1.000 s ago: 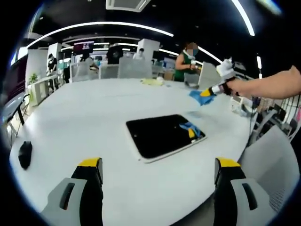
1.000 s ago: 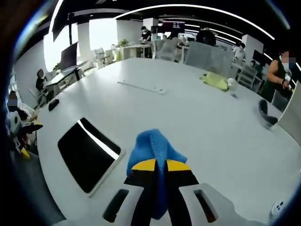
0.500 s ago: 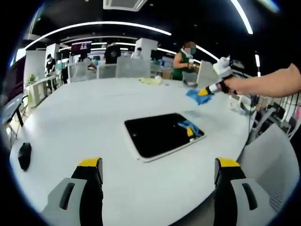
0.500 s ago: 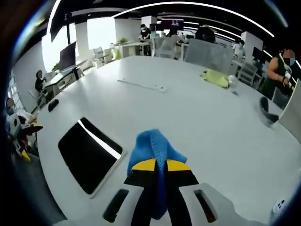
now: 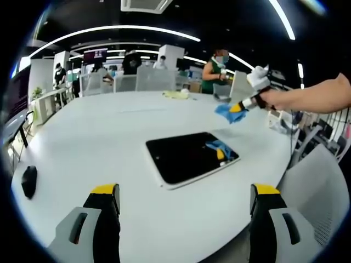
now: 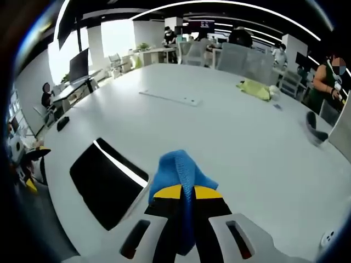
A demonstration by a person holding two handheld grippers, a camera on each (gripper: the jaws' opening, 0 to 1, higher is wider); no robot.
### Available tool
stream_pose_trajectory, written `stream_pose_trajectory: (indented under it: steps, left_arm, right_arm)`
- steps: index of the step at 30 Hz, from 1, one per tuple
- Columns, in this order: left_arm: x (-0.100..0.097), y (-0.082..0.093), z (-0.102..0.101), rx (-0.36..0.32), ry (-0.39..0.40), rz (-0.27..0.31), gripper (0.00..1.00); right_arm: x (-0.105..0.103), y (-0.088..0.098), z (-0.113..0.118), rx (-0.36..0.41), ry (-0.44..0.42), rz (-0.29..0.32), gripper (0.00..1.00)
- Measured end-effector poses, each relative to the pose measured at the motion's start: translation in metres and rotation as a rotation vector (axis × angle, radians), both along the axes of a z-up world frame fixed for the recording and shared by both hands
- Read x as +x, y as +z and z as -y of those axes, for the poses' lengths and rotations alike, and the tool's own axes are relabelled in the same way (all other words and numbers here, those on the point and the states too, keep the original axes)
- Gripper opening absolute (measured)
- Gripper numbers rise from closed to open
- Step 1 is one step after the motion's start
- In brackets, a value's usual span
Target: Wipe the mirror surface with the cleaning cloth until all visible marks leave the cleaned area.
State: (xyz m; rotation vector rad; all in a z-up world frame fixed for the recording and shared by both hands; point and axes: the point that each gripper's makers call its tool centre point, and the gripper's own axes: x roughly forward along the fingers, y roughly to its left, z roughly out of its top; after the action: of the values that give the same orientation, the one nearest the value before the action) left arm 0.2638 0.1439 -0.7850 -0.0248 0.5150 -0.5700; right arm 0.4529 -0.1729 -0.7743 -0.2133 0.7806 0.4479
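The right tool (image 6: 185,193) is pressed together, pinching one blue cleaning cloth (image 6: 180,174) above the white bench (image 6: 230,131). One mirror (image 6: 107,181) lies at its 9 o'clock. The left tool (image 5: 184,197) is spread wide, holding nothing.

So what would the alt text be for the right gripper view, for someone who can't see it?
The right tongs, yellow-tipped, are shut on a blue cleaning cloth and held above a large white table. A dark rectangular mirror lies flat on the table to the left of the cloth. A yellow-green cloth lies farther back.
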Motion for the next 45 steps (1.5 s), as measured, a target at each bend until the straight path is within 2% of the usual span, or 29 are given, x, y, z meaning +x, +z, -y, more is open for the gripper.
stream_pose_trajectory:
  steps: [21, 45]
  left_arm:
    - [0.001, 0.000, -0.001, -0.005, 0.008, 0.000, 0.99]
    - [0.000, -0.002, -0.001, -0.004, 0.004, -0.013, 0.99]
  right_arm:
    - [0.010, 0.000, -0.051, 0.019, 0.038, -0.012, 0.01]
    - [0.009, -0.041, -0.080, 0.035, 0.020, -0.064, 0.01]
